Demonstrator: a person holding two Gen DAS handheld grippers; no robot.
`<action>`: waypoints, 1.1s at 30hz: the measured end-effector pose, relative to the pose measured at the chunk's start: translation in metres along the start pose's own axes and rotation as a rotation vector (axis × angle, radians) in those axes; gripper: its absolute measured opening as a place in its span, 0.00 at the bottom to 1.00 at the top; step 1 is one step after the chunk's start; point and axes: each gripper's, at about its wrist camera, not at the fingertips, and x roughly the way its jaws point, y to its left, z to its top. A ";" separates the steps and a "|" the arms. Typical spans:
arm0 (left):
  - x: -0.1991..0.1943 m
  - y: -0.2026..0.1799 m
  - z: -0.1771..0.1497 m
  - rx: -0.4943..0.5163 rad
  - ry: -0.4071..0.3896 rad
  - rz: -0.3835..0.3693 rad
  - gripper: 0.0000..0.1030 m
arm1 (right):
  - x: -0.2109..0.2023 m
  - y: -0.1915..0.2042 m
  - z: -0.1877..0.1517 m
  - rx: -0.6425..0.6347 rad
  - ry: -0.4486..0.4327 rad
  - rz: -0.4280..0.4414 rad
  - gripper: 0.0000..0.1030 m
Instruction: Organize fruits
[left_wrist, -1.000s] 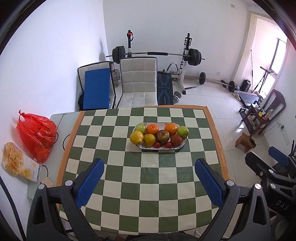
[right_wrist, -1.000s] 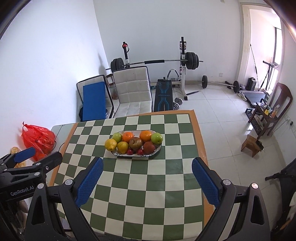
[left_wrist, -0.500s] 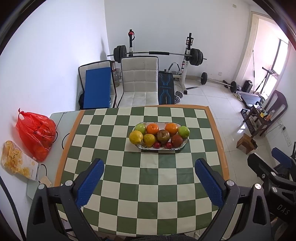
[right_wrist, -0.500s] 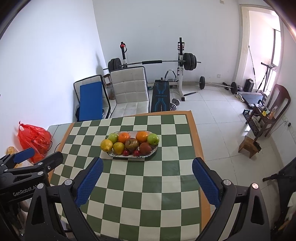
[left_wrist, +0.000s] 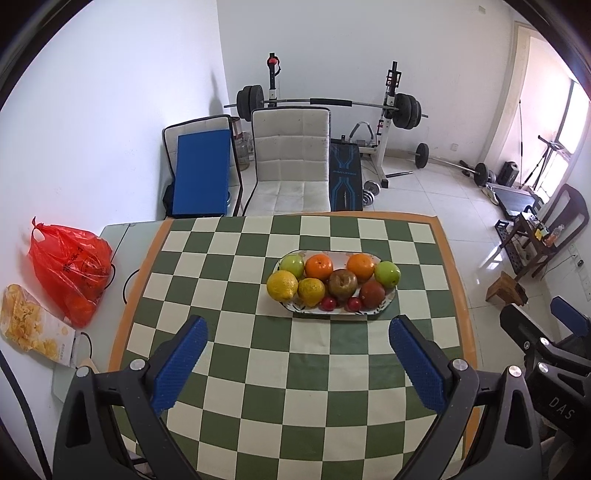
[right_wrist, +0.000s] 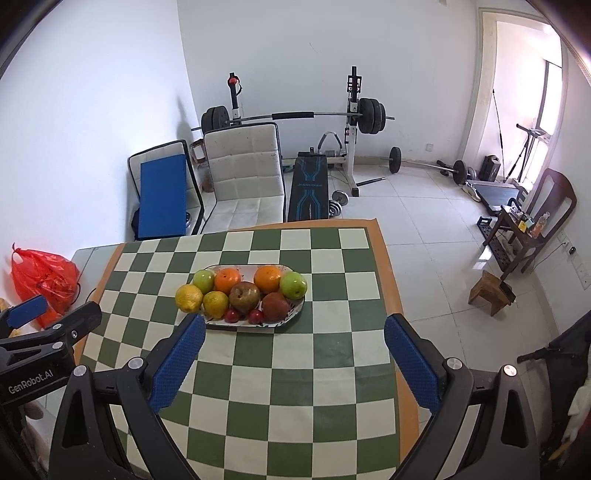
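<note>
left tool (left_wrist: 295, 363): jaws wide, empty
right tool (right_wrist: 293, 360): jaws wide, empty
plate (left_wrist: 390, 300): 12 o'clock, fruit heaped
lemon (left_wrist: 282, 285): round, likely rolls; grip at its widest

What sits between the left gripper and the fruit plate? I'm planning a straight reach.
Nothing visible. Between the open left gripper and the plate of fruit lies only bare checkered tablecloth. The red bag sits off to the left, well clear of that path.
</note>
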 end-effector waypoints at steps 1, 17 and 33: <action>0.008 0.001 0.002 -0.002 0.007 0.003 0.98 | 0.007 0.001 0.002 -0.002 0.002 -0.004 0.97; 0.082 0.001 0.011 0.018 0.084 0.054 0.98 | 0.104 0.007 0.006 -0.009 0.106 -0.014 0.97; 0.094 0.004 0.012 0.006 0.105 0.041 1.00 | 0.113 0.006 0.008 -0.018 0.110 -0.019 0.97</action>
